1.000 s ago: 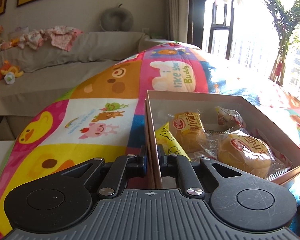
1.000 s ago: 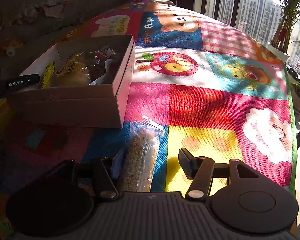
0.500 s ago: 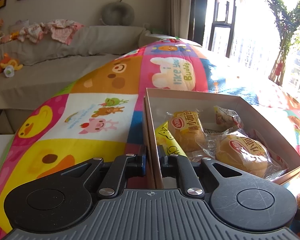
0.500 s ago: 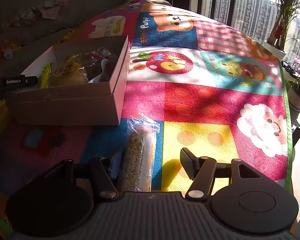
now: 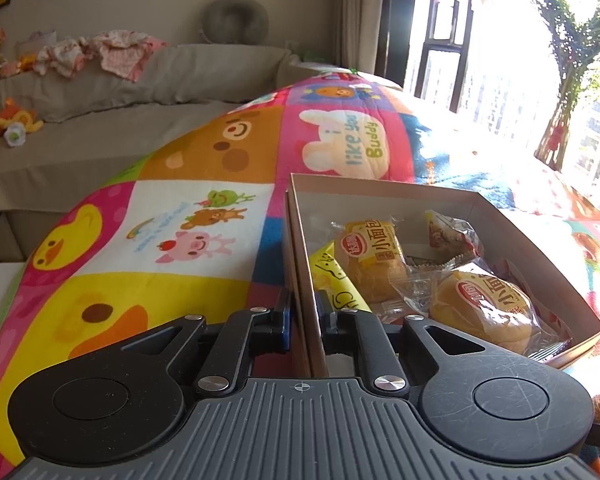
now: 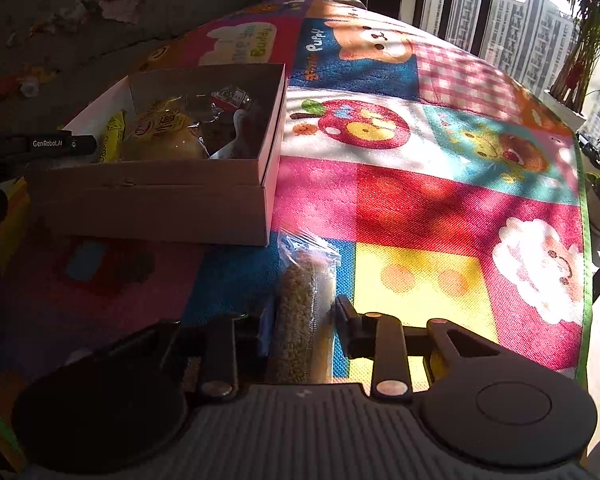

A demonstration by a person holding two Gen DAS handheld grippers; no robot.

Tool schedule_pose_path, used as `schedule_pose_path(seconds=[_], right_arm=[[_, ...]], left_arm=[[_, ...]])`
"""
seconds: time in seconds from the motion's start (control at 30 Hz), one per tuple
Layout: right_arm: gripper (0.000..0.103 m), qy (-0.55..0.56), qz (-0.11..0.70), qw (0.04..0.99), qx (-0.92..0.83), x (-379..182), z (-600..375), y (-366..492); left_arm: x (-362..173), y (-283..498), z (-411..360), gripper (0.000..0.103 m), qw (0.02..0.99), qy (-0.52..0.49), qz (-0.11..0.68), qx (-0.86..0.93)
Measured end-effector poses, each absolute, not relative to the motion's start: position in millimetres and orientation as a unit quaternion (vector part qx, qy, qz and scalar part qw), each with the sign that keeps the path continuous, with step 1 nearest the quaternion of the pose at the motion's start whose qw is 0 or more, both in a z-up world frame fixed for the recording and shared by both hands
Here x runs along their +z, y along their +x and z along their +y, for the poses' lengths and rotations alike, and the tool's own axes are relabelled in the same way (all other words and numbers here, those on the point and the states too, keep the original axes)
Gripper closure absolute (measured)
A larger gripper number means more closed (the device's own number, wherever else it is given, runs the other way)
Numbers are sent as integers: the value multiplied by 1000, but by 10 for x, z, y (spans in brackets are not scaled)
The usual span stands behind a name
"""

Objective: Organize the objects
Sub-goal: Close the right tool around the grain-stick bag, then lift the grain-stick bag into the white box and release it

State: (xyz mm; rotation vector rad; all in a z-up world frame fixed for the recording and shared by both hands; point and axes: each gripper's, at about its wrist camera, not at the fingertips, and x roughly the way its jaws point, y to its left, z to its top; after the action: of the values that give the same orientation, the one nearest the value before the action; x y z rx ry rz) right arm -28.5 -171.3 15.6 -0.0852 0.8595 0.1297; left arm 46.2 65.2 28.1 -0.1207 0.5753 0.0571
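On the mat, right gripper (image 6: 302, 316) jaws have just closed on the snack bag (image 6: 306, 320); left gripper (image 5: 303, 312) clamps the box wall (image 5: 300, 256).

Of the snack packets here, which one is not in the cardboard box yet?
The long clear packet of brownish grainy bar. It lies on the colourful mat just outside the open cardboard box, between the right tongs, which have just closed on it; the bread packets sit inside.
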Motion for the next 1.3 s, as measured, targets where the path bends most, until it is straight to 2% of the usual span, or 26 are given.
schedule_pose_path(seconds=[0.3, 0.47, 0.83, 0.93, 1.07, 1.3], right_arm=[[73, -38, 383, 920, 79, 461, -1633, -516], [73, -4, 352, 929, 112, 851, -1615, -536], [74, 38, 310, 932, 182, 1537, -1207, 282], [74, 67, 332, 920, 199, 1500, -1102, 626], [73, 85, 402, 887, 208, 1145, -911, 1109], [73, 128, 434, 872, 188, 872, -861, 1534]], left_arm=[[282, 431, 654, 87, 956, -61, 286, 23], [282, 408, 655, 86, 956, -65, 286, 22], [278, 396, 703, 85, 955, -78, 287, 13], [282, 397, 712, 85, 954, -83, 287, 12], [283, 397, 732, 84, 953, -86, 289, 8], [284, 399, 750, 84, 953, -94, 290, 5]])
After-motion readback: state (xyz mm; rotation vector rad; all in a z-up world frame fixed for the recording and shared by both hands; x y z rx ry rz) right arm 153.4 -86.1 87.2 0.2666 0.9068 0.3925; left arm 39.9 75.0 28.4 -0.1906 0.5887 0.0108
